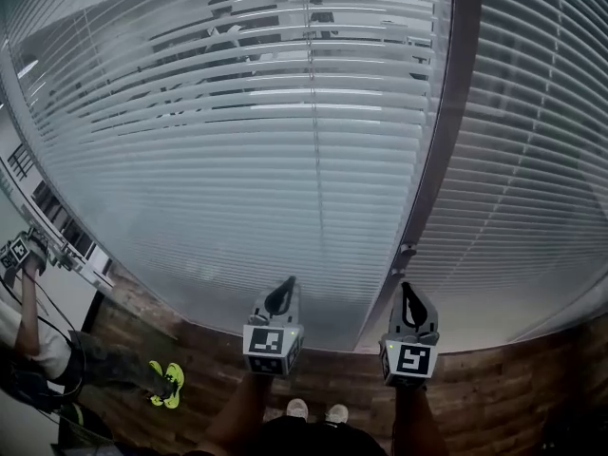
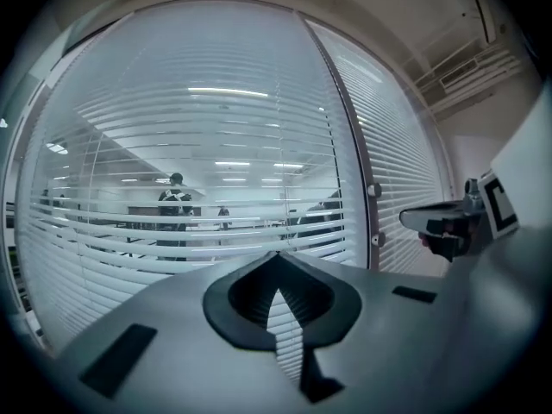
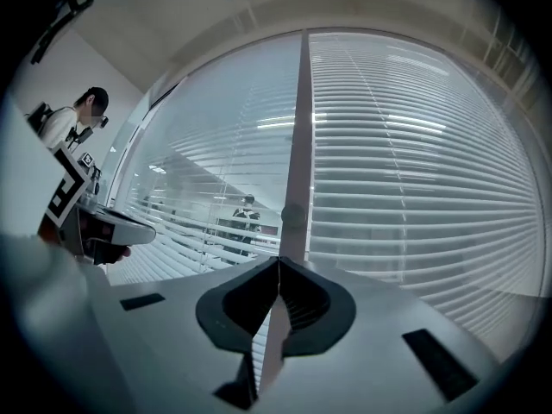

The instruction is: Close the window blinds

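Facing the blinds (image 1: 237, 179), left claw (image 1: 287, 283) and right claw (image 1: 407, 289) hover short.

Smooth, faintly glossy slats of the blinds (image 1: 237, 179); brown wood-plank floor (image 1: 332, 373), matt, grainy.

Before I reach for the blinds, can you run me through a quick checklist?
1. left gripper empty, jaws together: ok.
2. right gripper empty, jaws together: ok.
3. left blind closed: not ok, its upper part is see-through.
4. right blind closed: ok, looks opaque.
5. Neither gripper touching a blind: ok.
6. Tilt wand or cord found: cannot tell.
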Action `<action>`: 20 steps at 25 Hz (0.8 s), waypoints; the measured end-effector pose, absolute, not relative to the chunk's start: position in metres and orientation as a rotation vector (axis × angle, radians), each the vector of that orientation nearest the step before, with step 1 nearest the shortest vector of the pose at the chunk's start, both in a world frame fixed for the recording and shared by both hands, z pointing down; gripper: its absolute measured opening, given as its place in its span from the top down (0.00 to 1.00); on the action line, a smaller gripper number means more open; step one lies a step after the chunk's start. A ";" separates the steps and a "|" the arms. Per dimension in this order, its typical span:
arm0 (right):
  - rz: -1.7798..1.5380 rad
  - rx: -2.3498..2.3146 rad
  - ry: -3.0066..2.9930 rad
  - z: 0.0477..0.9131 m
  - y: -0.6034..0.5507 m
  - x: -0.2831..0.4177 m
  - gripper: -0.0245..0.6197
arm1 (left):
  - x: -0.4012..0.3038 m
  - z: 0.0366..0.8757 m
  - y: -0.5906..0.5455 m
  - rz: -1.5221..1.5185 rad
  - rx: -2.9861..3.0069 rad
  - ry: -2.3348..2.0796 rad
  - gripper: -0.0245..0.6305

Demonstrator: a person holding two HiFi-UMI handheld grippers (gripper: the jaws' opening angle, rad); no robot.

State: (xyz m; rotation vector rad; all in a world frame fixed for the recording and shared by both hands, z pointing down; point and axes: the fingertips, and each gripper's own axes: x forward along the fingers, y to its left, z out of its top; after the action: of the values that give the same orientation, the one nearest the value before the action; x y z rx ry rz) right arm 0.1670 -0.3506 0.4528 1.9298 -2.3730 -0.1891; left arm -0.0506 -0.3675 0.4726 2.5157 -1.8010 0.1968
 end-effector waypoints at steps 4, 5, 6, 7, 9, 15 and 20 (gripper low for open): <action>-0.220 1.926 -2.388 0.437 -0.364 0.169 0.93 | -0.047 0.465 -0.381 0.187 2.521 -1.800 0.96; -0.222 1.926 -2.390 0.433 -0.365 0.169 0.93 | -0.045 0.463 -0.382 0.169 2.525 -1.789 0.96; -0.226 1.930 -2.388 0.430 -0.367 0.169 0.91 | -0.042 0.460 -0.383 0.151 2.534 -1.777 0.96; -0.229 1.939 -2.383 0.427 -0.370 0.169 0.89 | -0.038 0.456 -0.384 0.137 2.547 -1.765 0.96; -0.230 1.959 -2.375 0.422 -0.375 0.170 0.86 | -0.029 0.451 -0.386 0.124 2.578 -1.739 0.96; -0.246 1.979 -2.364 0.408 -0.387 0.166 0.78 | -0.016 0.445 -0.382 0.138 2.645 -1.676 0.96; -0.264 2.048 -2.311 0.404 -0.395 0.169 0.77 | -0.007 0.449 -0.382 0.150 2.702 -1.606 0.96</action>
State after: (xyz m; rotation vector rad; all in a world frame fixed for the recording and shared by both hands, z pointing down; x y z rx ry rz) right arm 0.1692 -0.3947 0.4040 2.0478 -2.3114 -0.2640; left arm -0.0072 -0.3820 0.4495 2.7017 -1.6058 0.1499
